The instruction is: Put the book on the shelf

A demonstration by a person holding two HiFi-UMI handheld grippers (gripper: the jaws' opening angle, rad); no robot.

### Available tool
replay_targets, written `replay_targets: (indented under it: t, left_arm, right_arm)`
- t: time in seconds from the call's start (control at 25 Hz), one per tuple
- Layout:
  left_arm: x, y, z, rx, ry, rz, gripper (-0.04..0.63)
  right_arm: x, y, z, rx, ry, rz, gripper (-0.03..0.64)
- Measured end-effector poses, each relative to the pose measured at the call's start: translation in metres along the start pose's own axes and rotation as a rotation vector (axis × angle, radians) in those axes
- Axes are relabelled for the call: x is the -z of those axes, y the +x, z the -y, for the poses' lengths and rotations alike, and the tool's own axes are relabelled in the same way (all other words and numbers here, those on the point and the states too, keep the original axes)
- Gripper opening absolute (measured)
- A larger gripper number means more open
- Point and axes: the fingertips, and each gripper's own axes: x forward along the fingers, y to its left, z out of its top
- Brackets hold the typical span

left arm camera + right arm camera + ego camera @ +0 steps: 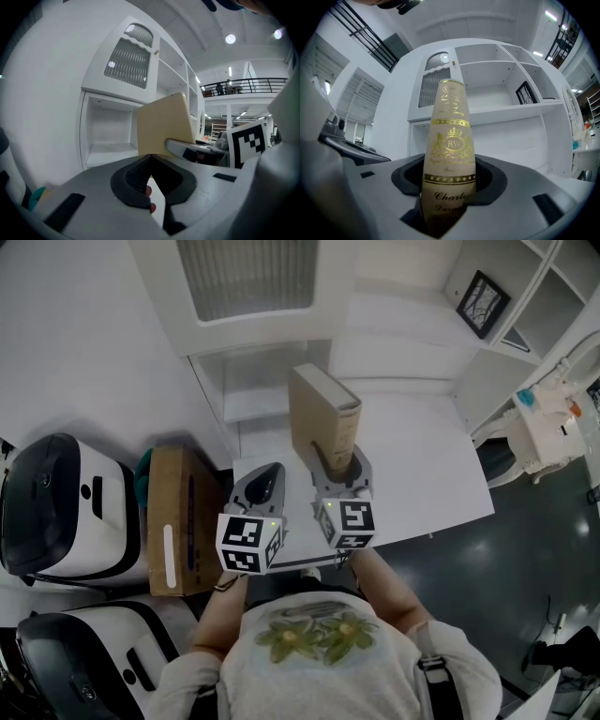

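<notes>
The tall white shelf unit (403,343) stands at 12 o'clock. Before it, the tan hardback book with gilt spine lettering (323,418) is upright, clamped by the right gripper (337,463). At that gripper's 9 o'clock, the left gripper (265,474) is closed, empty.

Gilt "RW" on the book (449,154)

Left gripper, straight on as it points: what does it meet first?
Likely the book, standing just beyond the shut left gripper; depth is unclear, so it might instead pass left of it into the open lower bay of the shelf.
</notes>
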Motion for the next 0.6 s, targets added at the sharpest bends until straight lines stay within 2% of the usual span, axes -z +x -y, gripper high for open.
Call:
replay_targets:
  t: [0.6]
  left_arm:
    - [-0.007,0.018,-0.025,-0.030,-0.014,-0.006,0.025]
  right_arm:
    - [-0.001,0.041,0.010,0.012,0.003,-0.013,0.232]
